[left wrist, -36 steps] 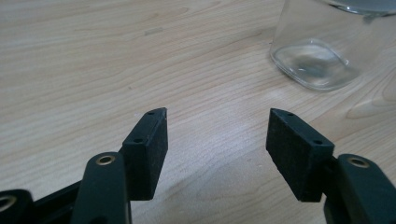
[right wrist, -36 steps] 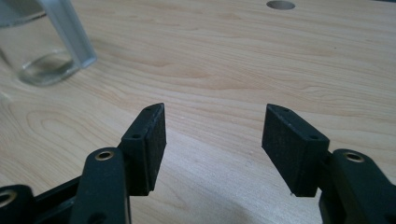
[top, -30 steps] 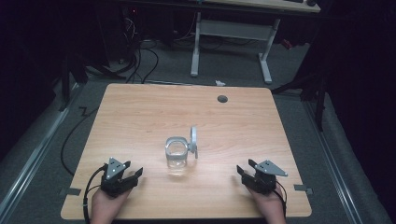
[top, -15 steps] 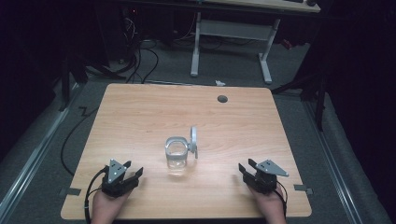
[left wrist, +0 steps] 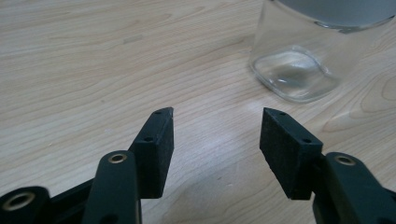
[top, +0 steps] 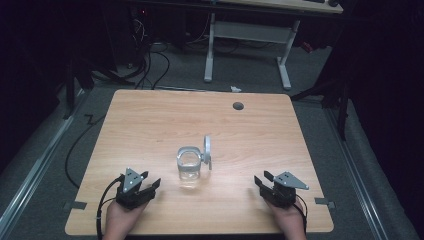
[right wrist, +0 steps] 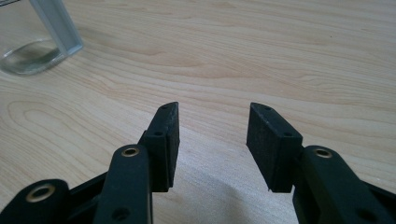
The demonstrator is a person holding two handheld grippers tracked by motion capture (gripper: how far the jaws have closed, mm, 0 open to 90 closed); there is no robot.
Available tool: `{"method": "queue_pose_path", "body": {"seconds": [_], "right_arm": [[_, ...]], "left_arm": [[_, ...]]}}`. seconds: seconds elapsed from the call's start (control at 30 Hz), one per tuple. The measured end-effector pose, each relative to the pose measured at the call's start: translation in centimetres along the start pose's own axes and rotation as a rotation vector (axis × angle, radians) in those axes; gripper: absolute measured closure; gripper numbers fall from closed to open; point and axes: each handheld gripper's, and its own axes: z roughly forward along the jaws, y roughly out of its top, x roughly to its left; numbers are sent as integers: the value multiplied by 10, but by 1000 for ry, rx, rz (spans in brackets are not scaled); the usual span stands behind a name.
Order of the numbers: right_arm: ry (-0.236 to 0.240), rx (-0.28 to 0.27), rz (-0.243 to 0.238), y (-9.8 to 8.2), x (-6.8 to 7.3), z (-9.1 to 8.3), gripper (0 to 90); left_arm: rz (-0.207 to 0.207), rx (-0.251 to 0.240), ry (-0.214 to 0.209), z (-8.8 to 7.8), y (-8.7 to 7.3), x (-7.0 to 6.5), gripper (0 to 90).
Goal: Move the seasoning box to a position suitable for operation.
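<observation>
right gripper (top: 263, 178) shifted very slightly toward the table edge, left gripper (top: 150, 182) likewise

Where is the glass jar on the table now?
In the high view, the glass jar stands near the middle of the table, between the left gripper and the right gripper, its lid open on its right side.

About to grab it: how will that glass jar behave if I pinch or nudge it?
The jar looks like clear empty glass: probably rigid, fragile, slippery to the pads. Its lid stands open off one side, so it may tip that way. The squarish base shouldn't roll.
</observation>
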Motion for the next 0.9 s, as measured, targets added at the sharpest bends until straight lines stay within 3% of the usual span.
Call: {"method": "queue_pose_path", "body": {"seconds": [0.37, 0.73, 0.87, 0.9], "right_arm": [[29, 8, -13, 0, 3, -2, 563], [41, 9, 0, 0, 1, -1, 567], [42, 10, -7, 0, 2, -1, 561], [41, 7, -8, 0, 2, -1, 559]], "left_arm": [[-7, 18, -29, 11, 1, -15, 486], [-10, 29, -48, 27, 7, -27, 704], [16, 9, -13, 33, 6, -30, 769], [1, 8, -13, 34, 6, -31, 785]]}}
